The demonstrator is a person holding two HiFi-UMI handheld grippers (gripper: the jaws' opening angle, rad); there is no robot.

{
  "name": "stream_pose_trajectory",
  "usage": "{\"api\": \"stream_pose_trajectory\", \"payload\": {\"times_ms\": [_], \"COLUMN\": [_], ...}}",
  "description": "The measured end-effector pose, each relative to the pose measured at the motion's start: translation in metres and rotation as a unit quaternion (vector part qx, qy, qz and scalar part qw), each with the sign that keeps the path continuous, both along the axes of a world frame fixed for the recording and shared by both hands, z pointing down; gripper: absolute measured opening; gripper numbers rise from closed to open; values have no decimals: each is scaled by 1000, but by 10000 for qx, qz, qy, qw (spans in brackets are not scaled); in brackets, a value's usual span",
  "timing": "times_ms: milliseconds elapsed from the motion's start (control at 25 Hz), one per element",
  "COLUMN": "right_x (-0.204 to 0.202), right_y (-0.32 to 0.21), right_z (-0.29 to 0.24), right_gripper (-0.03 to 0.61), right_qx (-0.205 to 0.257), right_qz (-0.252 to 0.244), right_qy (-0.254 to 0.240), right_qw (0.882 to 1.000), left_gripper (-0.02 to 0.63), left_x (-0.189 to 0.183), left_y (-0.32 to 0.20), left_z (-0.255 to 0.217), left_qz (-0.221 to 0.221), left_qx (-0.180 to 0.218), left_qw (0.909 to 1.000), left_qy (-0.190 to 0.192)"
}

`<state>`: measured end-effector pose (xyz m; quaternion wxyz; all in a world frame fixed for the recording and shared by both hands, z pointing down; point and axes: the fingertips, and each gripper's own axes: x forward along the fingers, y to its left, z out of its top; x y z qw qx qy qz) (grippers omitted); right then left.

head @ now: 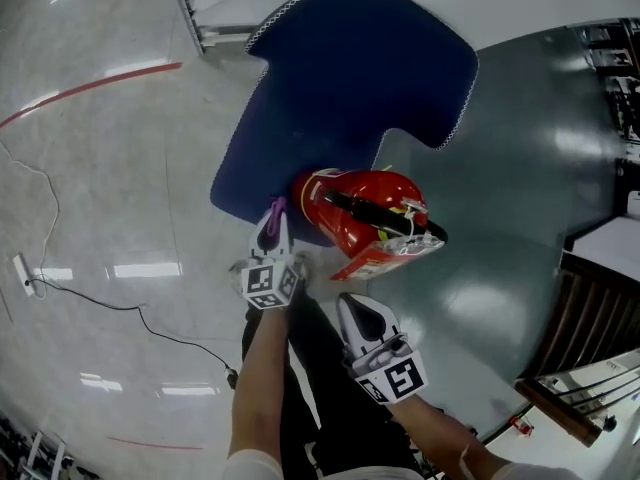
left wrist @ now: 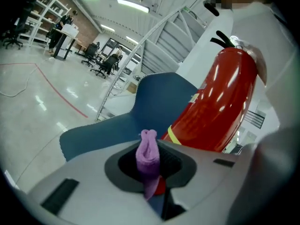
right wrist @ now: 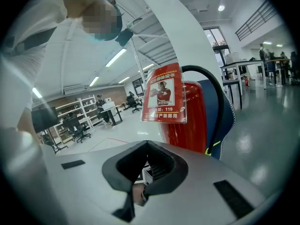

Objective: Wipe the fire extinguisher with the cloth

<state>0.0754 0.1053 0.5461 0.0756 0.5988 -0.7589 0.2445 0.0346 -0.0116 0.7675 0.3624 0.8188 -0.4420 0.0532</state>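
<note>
Purple, soft cloth (left wrist: pixel 147 153) is pinched in the clenched left gripper (head: pixel 275 223), just beside the red fire extinguisher (head: pixel 345 233), which stands on a blue mat (head: pixel 350 78). The right gripper (head: pixel 362 318) hangs near it, jaws closed on nothing. The cylinder is probably heavy, rigid and glossy-slick, so the black handle (head: pixel 380 218) should steady it better than the smooth body.

Glossy pale grey floor (head: pixel 100 168), turning dark green-grey (head: pixel 520 168) toward 3 o'clock; a dark blue fabric mat with white stitched edge (head: pixel 350 88) lies flat at 12 o'clock; the red fire extinguisher (head: pixel 360 213) stands at its near edge; a thin black cable (head: pixel 150 318) and white power strip (head: pixel 22 273) lie at 9 o'clock; a red painted line (head: pixel 90 86) crosses at 10 o'clock.
</note>
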Motion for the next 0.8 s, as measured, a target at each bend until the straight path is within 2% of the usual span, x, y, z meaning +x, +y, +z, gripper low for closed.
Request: {"api": "stream_pose_trajectory", "payload": {"times_ms": [160,280,600,800], "right_x": [7,11,17,18], "right_y": [-7,-11,-10,-8], "right_z": [13,13,-18,-40], "right_gripper": [14,14,14,14], "right_qx": [-17,-33,82,193], "right_qz": [75,123,111,143], "right_qy": [-2,16,162,232], "right_qw": [10000,9999,9998,9994], "left_gripper": [51,51,51,51], "left_x": [21,28,32,30], "left_y": [-3,-5,2,6], "left_z": [8,-3,-77,-136], "left_qz": [90,83,4,-19], "left_qx": [-15,-92,-24,187], "left_qw": [9996,9986,9921,9868], "left_qy": [251,521,1257,1609]}}
